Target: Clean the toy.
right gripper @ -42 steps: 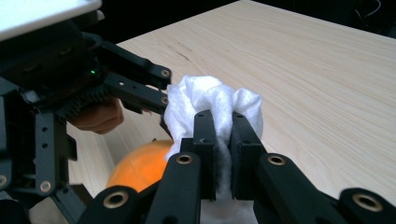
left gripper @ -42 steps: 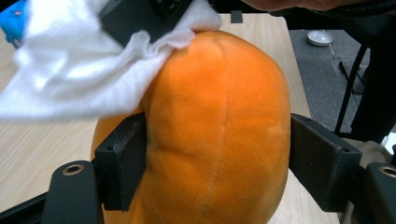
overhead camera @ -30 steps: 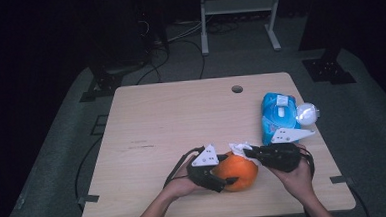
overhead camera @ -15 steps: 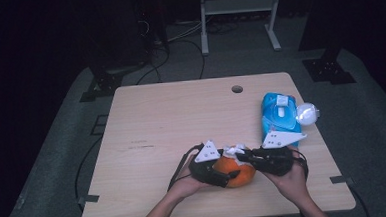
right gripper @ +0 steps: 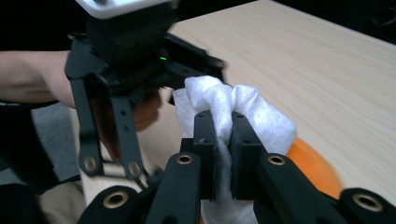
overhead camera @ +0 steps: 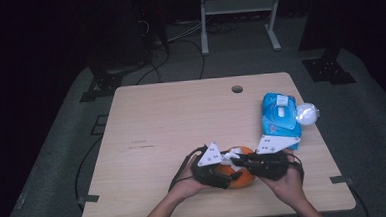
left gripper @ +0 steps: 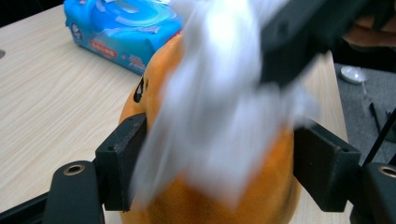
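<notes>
moved: right gripper [overhead camera: 244, 162] slid left over the orange toy [overhead camera: 237, 174]; left gripper [overhead camera: 223, 176] jaws just narrowed around it
high view: toy lower centre, table [overhead camera: 171, 119] near edge
left gripper view: jaws clamp toy, centre
right gripper view: jaws pinch white wipe [right gripper: 233, 105] tight, centre

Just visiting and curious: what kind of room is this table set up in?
Probably a lab or recording studio, not a home: a bare wooden table under dark surroundings, cables trailing across grey floor, and a metal stand behind.
</notes>
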The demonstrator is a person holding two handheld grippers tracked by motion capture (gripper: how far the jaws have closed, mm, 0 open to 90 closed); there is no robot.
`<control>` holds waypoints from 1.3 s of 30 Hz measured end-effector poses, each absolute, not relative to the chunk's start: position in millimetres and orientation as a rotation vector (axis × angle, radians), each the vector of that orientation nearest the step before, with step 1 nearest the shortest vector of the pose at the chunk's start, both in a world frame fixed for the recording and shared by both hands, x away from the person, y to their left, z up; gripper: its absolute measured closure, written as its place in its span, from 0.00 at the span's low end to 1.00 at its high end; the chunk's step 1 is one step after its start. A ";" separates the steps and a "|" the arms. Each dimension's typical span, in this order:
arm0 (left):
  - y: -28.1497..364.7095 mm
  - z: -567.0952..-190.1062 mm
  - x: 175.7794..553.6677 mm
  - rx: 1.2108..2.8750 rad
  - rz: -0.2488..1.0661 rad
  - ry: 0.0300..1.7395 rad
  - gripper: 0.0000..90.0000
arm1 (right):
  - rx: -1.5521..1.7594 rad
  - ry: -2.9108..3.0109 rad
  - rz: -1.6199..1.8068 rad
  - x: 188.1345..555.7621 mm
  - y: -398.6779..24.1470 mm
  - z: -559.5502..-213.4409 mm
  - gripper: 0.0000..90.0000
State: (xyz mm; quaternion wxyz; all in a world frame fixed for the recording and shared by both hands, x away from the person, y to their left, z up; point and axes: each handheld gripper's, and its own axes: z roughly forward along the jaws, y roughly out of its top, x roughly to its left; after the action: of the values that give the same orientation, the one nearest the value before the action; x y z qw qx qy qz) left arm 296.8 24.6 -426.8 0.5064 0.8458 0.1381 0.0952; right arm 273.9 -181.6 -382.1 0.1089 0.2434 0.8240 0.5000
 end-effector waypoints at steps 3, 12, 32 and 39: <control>24.9 -427.1 294.7 2.049 0.236 0.308 0.29 | 0.694 2.435 1.446 274.8 -174.1 -384.4 0.91; 39.0 -430.6 302.8 2.028 0.161 0.325 0.30 | 0.840 2.330 1.501 289.8 -209.0 -383.7 0.91; 63.8 -435.0 325.1 1.916 0.055 0.525 0.29 | 0.832 2.347 1.524 286.3 -212.8 -388.2 0.91; 64.2 -436.2 324.6 1.917 0.036 0.493 0.29 | 0.960 2.319 1.534 298.8 -231.5 -399.5 0.91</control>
State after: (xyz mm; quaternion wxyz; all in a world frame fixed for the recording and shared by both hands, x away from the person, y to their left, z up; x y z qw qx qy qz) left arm 324.6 64.2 -436.2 0.5486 0.8096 0.2084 0.0153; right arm 298.8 -231.5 -399.5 0.0999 0.3248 0.7843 0.5191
